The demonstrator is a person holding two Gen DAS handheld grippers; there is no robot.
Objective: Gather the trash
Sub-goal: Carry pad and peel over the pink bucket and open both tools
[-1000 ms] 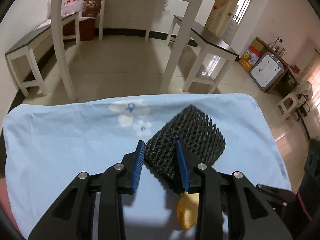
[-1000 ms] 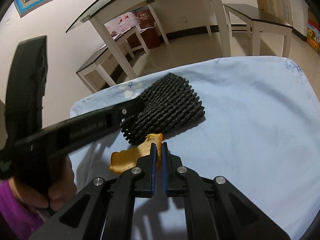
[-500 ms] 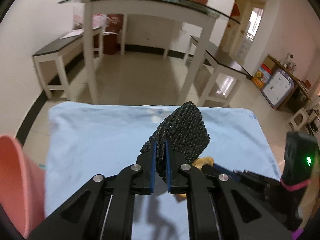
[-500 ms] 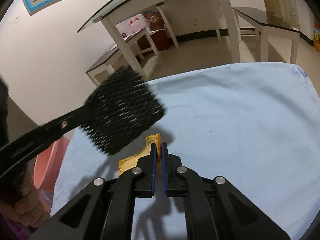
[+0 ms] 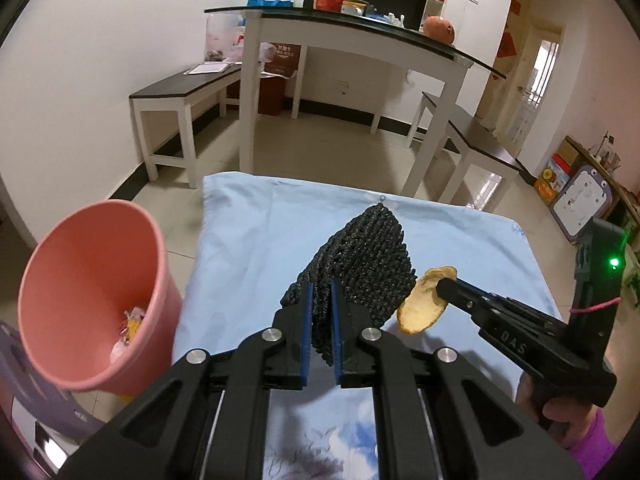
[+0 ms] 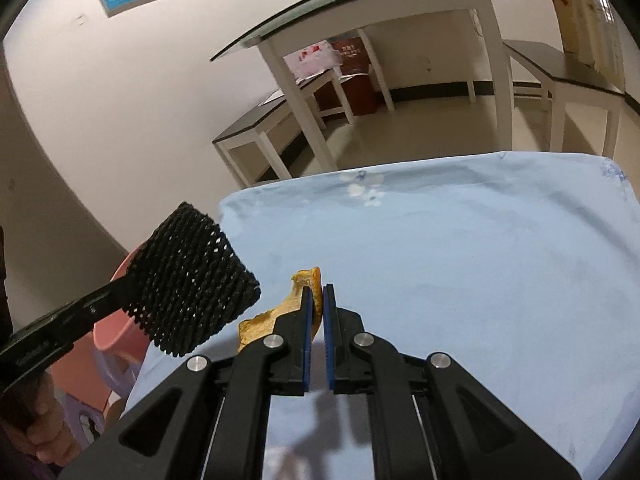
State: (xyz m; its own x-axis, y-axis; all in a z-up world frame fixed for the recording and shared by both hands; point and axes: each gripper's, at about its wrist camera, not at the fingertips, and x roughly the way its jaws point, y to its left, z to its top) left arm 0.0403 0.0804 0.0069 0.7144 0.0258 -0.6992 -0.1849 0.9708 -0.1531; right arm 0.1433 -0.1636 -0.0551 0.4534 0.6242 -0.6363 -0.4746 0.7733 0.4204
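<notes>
Currently, both items are held clear of the blue-sheeted counter (image 5: pixel 248 232). The left hand-held gripper (image 5: pixel 321 322) is pinched narrow on the near edge of a black foam net (image 5: pixel 360 264), most of which juts forward past the pads. The right hand-held gripper (image 6: pixel 315 320) is nearly closed on an orange peel (image 6: pixel 280 312), gripped by one thin end, with the rest hanging off to its left.

Risks, judged: the net is springy and held by a small bite only, so a quick swing could let it work loose and drop short of the bin (image 5: pixel 80 280). The peel could pivot or slide between the smooth pads for the same reason. Net and peel are close together, so a brush between them during the carry could dislodge either.

View differences: in the left wrist view, the pink bin's interior is seen to the left of the gripper, with scraps already at the bottom. In the right wrist view, only a sliver of the bin (image 6: pixel 112 336) is seen behind the net (image 6: pixel 188 280), but the bite on the peel is plainer.
</notes>
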